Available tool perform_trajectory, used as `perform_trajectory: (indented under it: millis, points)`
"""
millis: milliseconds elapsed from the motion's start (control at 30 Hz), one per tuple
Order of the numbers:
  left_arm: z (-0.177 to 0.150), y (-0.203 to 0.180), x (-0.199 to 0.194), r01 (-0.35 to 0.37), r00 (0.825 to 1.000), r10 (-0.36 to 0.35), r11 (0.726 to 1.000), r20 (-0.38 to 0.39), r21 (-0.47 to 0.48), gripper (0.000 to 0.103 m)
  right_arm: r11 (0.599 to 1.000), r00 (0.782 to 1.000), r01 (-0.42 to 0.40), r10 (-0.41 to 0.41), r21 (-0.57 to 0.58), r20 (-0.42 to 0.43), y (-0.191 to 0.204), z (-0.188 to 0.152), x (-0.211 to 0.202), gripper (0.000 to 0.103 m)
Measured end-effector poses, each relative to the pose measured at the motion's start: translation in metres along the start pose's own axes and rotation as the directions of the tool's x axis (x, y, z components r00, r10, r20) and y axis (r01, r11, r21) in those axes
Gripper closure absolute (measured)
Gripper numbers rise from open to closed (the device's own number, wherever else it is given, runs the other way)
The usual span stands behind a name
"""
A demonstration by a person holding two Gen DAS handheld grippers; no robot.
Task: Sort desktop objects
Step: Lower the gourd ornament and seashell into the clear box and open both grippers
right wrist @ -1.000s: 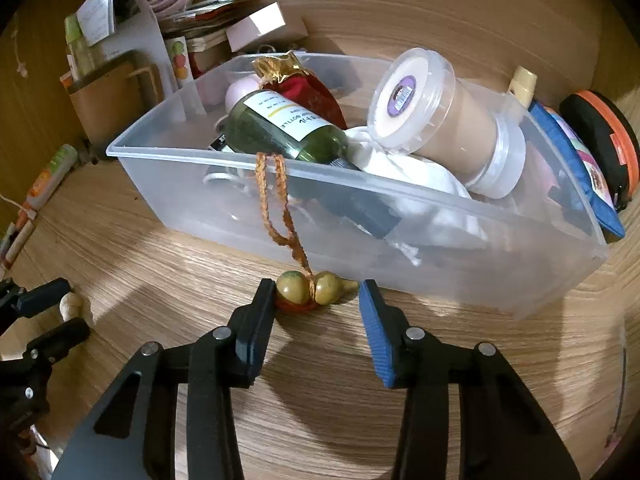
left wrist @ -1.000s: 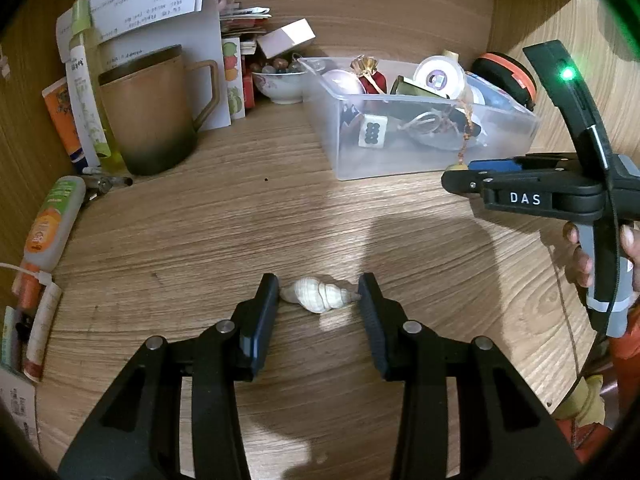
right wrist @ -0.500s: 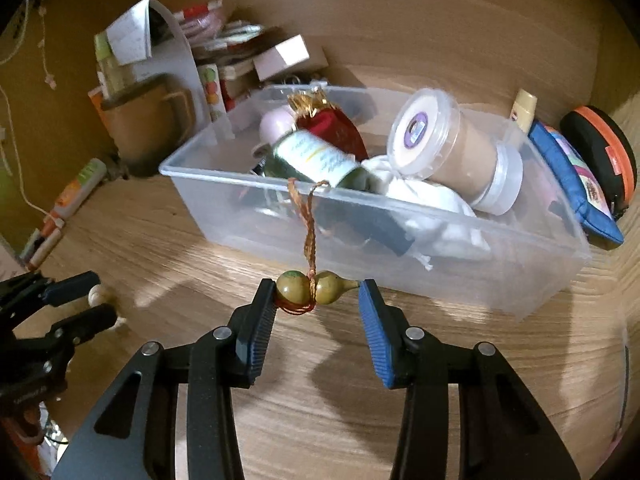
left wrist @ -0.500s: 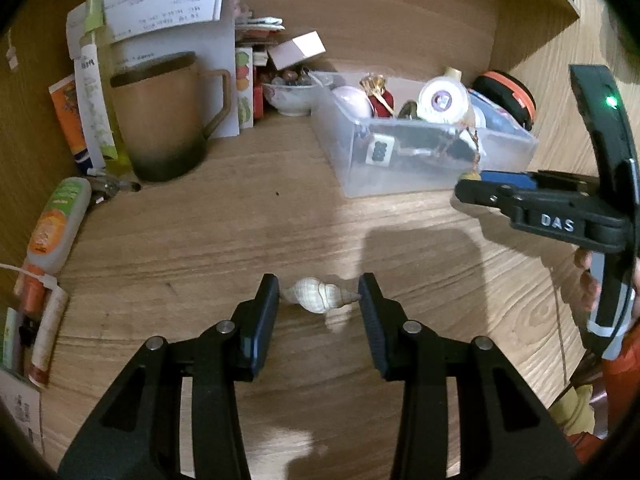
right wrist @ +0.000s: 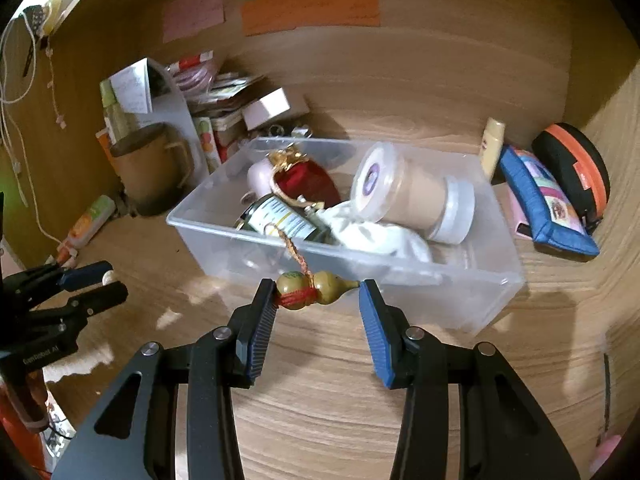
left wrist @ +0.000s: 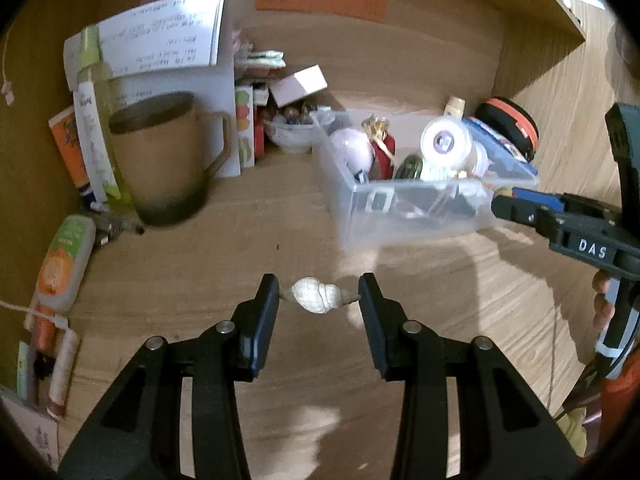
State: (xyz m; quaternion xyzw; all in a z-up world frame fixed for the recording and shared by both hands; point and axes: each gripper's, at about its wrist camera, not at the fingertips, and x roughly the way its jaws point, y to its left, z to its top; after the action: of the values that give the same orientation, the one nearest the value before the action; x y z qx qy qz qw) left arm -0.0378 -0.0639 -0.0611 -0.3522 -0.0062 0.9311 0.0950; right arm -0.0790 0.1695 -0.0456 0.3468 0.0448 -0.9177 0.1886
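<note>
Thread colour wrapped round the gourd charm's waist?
Red, on the small olive-green gourd charm; right wrist view shows it best.

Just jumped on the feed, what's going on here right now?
Desk sorting, both grippers loaded. The left gripper holds a seashell end to end between its jaws, above the desk. The right gripper holds a small gourd charm at the near wall of the clear bin, its cord trailing over the rim. Neither item is in the bin yet.

The right claw (right wrist: 318, 296) grips a gourd charm (right wrist: 314, 291) before the clear bin (right wrist: 472, 280).
</note>
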Motion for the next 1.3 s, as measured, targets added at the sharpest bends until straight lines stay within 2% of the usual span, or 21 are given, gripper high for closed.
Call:
perform_trajectory:
  millis: [267, 500, 833, 1300]
  points:
    - [0.033, -0.009, 0.000, -0.001, 0.999, 0.000, 1.000, 0.047, 0.019, 0.062, 1.000, 0.999, -0.024, 0.024, -0.002, 0.028, -0.013, 0.009, 0.000, 0.064]
    - [0.056, -0.021, 0.010, 0.018, 0.998, -0.021, 0.999, 0.058, 0.050, 0.062, 1.000, 0.999, -0.013, 0.014, -0.015, 0.036, -0.019, 0.016, 0.002, 0.064]
    - [0.074, -0.037, 0.034, 0.055, 0.998, -0.059, 0.994, 0.038, 0.096, 0.062, 1.000, 1.000, -0.012, 0.013, -0.009, 0.026, -0.032, 0.023, 0.014, 0.064]
    - [0.080, -0.042, 0.066, 0.080, 0.997, -0.078, 0.991, -0.016, 0.108, 0.062, 0.999, 1.000, -0.003, 0.003, -0.041, 0.011, -0.032, 0.032, 0.032, 0.063]
